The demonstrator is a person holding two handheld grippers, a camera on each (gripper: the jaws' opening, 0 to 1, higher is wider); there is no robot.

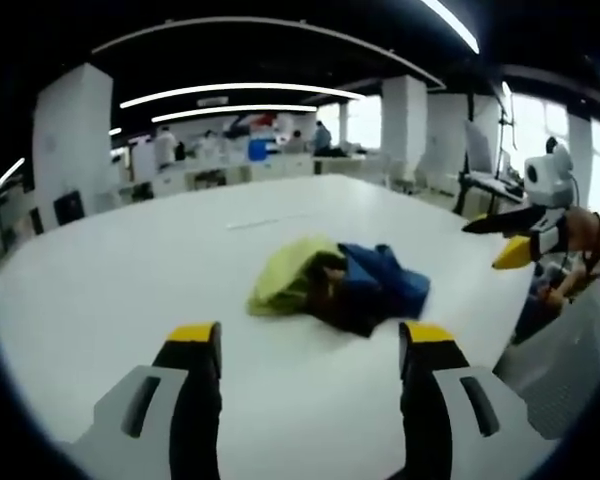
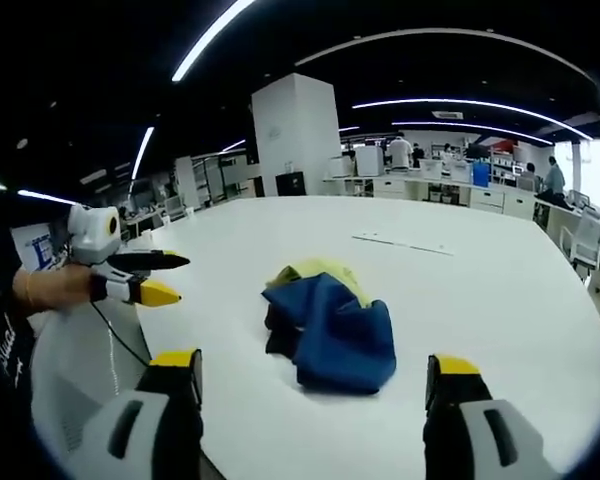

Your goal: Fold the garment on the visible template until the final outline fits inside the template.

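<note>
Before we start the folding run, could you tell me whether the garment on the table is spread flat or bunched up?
Bunched up: the garment lies in a crumpled blue, dark and yellow heap on the white table, untouched by either gripper.

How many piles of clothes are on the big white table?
1: a crumpled blue and yellow-green fabric garment lies bunched mid-table, ahead of both open grippers. Whether it is one piece or several can't be told.

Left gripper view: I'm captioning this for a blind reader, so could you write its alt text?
A crumpled garment, yellow-green and blue, lies in a heap on a white table. The left hand-held gripper is open in front of it, above the table. The right hand-held gripper enters from the right edge, held in a hand.
</note>
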